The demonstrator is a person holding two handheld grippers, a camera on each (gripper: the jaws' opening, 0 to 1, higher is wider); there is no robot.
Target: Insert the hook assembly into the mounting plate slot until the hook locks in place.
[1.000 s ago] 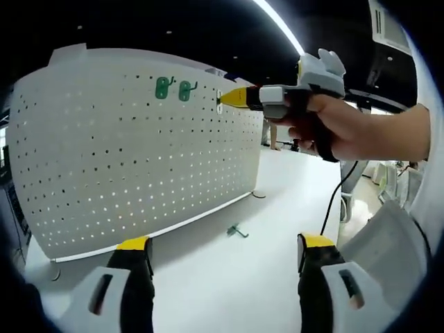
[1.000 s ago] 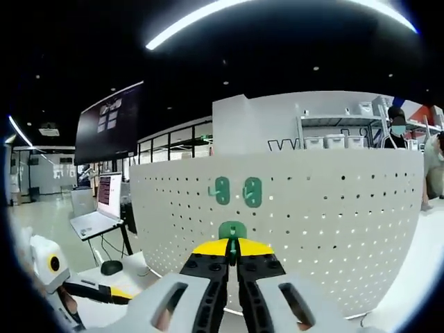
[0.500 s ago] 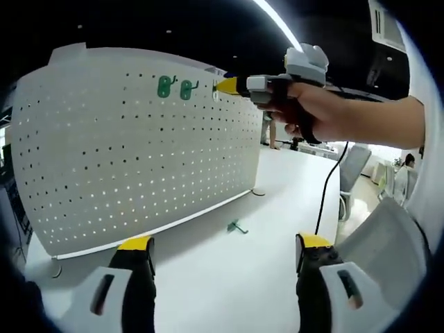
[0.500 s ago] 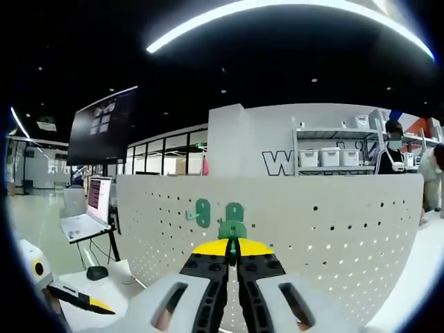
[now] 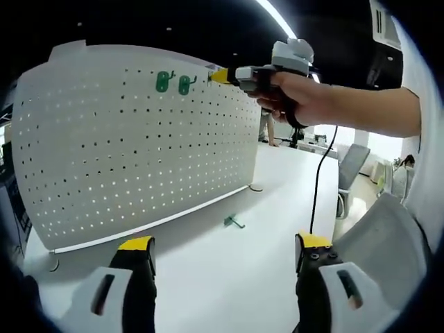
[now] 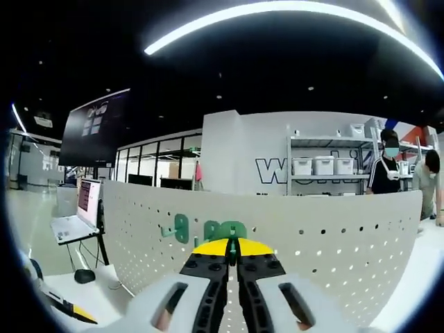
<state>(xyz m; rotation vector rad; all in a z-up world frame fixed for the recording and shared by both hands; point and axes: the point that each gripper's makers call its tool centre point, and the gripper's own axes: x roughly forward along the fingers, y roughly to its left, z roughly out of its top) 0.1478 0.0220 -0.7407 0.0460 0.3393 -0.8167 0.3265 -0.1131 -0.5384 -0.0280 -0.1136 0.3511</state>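
Right gripper (image 6: 232, 255) clamped tight on a green hook (image 6: 234, 229), jaws all but closed, held up against the top row of the white pegboard (image 5: 132, 146) just beside two green hooks (image 5: 173, 82) already hung there; seating in the holes not discernible, so probably mid-insertion and not yet locked. Left gripper (image 5: 220, 267) spread wide and empty, low over the white desk (image 5: 229, 270). One more green hook (image 5: 234, 221) lying loose on the desk near the pegboard's foot, apparently left to mount.
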